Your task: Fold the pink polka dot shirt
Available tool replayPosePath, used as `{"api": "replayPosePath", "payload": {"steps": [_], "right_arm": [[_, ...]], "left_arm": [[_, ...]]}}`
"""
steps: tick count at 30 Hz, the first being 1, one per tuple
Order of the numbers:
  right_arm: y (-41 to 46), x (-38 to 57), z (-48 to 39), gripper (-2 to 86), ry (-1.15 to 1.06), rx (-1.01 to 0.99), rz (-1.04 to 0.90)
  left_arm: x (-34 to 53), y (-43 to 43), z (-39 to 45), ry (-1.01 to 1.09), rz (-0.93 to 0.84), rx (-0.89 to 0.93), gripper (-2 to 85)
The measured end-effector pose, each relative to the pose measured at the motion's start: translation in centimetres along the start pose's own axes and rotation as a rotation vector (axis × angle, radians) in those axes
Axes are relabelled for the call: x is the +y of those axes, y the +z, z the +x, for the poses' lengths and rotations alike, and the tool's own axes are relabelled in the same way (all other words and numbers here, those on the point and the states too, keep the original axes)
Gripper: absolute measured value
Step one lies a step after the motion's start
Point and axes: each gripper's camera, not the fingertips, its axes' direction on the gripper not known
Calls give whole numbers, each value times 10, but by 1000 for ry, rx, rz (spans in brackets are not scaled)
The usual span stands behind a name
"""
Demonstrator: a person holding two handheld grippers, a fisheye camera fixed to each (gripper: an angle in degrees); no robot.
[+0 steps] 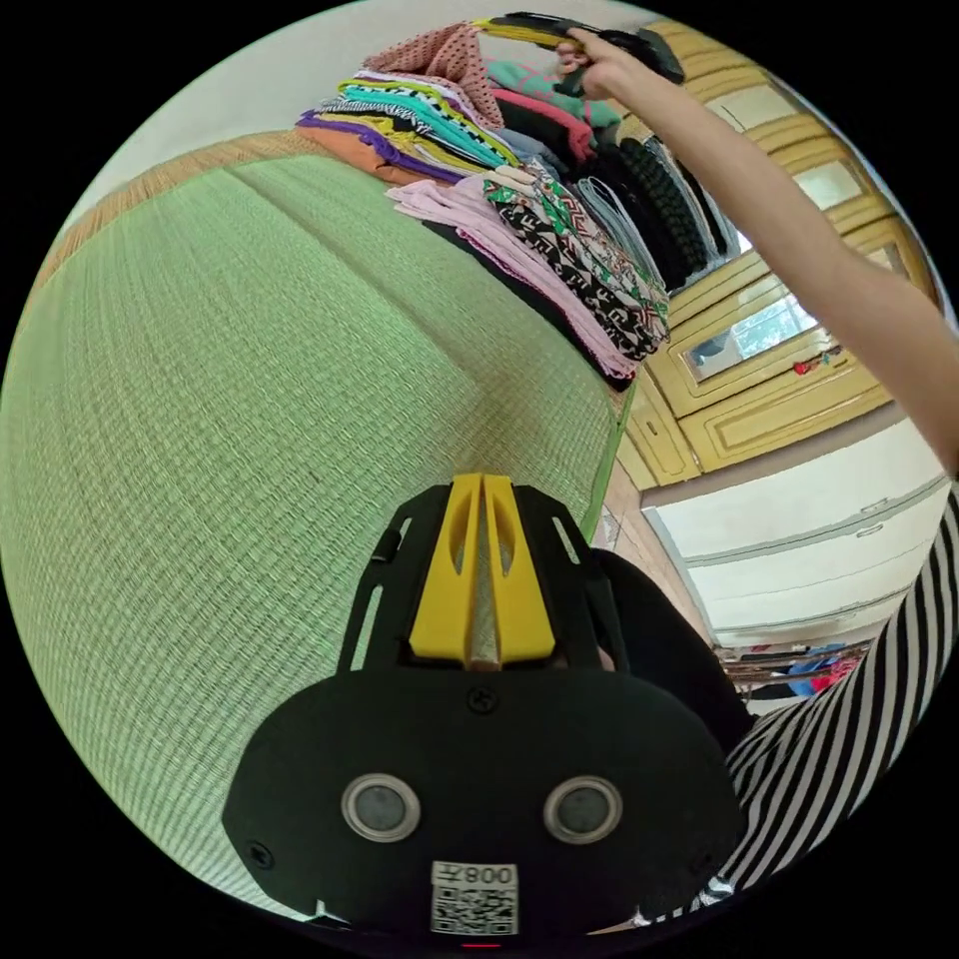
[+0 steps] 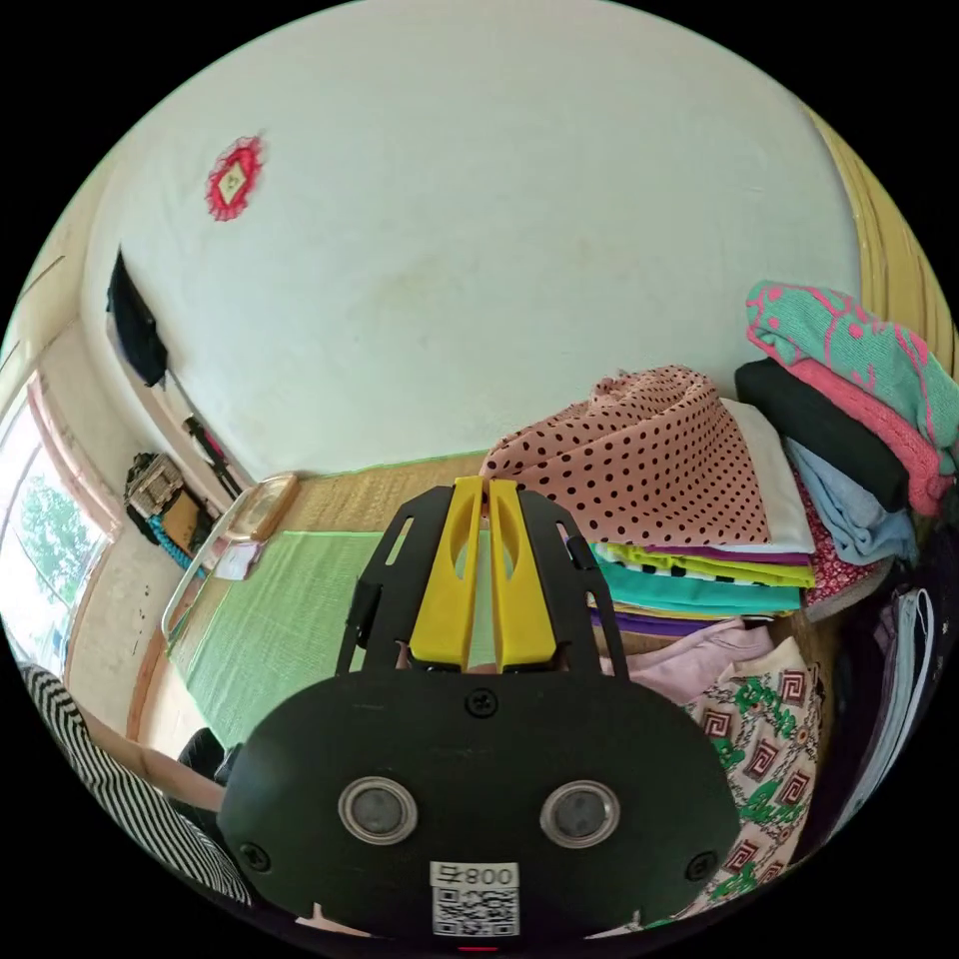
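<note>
Left gripper (image 1: 483,484): yellow jaws closed together, nothing between them, hovering over a green woven mat (image 1: 250,420) that spreads from 7 to 12 o'clock in the left gripper view. Out at 1 o'clock on the mat's far edge, stacks of folded clothes (image 1: 519,200): striped and bright colours, pale pink, a green-and-black geometric print, dark knits behind. A bare arm (image 1: 789,220) crosses from 3 o'clock up to 12, its hand on the right gripper (image 1: 499,25), which sits above the stacks; a striped sleeve (image 1: 859,679) at 4 o'clock; yellow cabinets (image 1: 769,340) beyond. Right gripper (image 2: 486,486) in its own view: jaws nearly touching, a narrow slit left; their tips meet the edge of the pink polka dot shirt (image 2: 639,460), but whether cloth is pinched cannot be told. The shirt lies at 2 o'clock from the tips, topmost on one stack, salmon pink with small dark dots, loosely bunched, its near corner lifted into a fold. Under it, yellow, teal and purple layers (image 2: 699,584); at 3 o'clock a second pile (image 2: 849,400) with teal, pink, black and pale blue. White wall (image 2: 479,230) behind.
</note>
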Motion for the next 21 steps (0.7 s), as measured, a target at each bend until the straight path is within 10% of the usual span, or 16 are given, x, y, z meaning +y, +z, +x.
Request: {"api": "replayPosePath", "payload": {"steps": [13, 21], "right_arm": [[24, 150, -212, 6, -76, -554, -333], [63, 239, -235, 10, -41, -282, -683]], "left_arm": [[197, -265, -74, -464, 414, 172, 22], [323, -359, -76, -630, 565, 198, 57]]}}
